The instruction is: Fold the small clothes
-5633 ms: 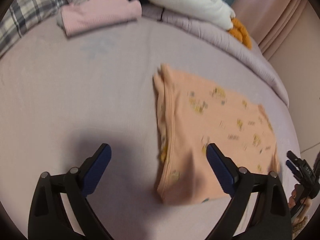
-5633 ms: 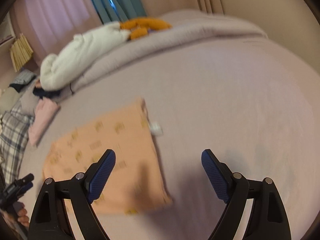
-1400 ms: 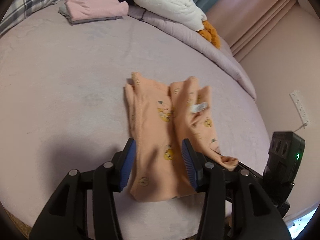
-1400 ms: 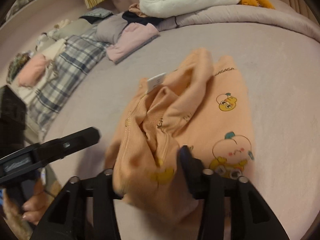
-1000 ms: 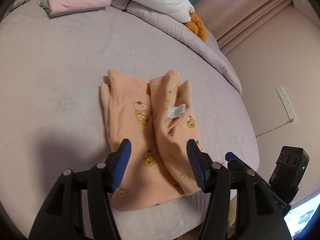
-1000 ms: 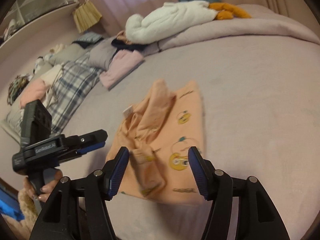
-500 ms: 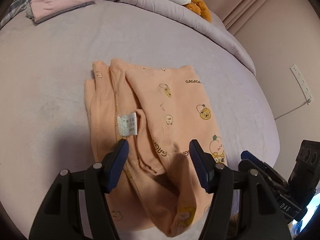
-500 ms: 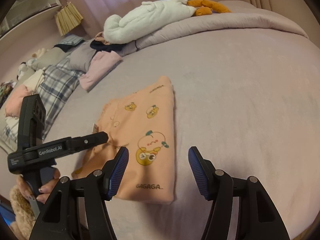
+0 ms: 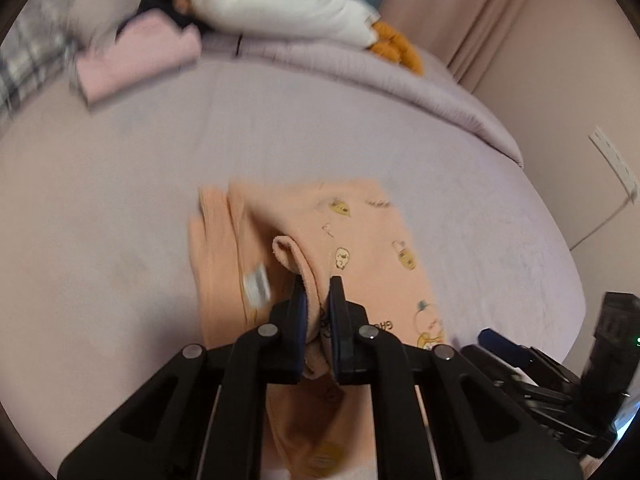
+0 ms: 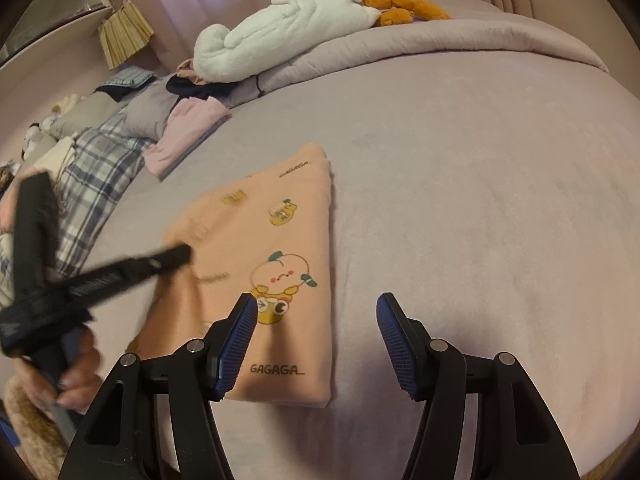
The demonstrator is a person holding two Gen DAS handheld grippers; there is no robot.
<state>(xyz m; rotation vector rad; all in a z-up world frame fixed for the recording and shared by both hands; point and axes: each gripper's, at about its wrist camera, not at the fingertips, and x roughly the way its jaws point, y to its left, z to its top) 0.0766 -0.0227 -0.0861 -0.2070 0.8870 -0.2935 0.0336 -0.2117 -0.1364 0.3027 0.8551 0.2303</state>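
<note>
A small peach garment (image 9: 360, 240) with cartoon prints lies partly folded on the lilac bed; it also shows in the right wrist view (image 10: 280, 248). My left gripper (image 9: 318, 300) is shut on a raised fold of its cloth near the white label (image 9: 256, 280). In the right wrist view the left gripper (image 10: 176, 256) reaches onto the garment's left edge. My right gripper (image 10: 316, 320) is open and empty, hovering over the garment's near right corner. Its blue tip shows at the right in the left wrist view (image 9: 500, 340).
A folded pink garment (image 10: 188, 132) lies at the far left of the bed. A white plush (image 10: 288, 28) and orange toy (image 10: 404, 4) rest on the rolled duvet (image 10: 440, 40) behind. Plaid bedding (image 10: 92, 184) lies left. A wall (image 9: 560, 80) stands right of the bed.
My left gripper has closed on a fold of the peach garment and lifted it slightly. My right gripper stays open and has shifted slightly right over the garment's corner.
</note>
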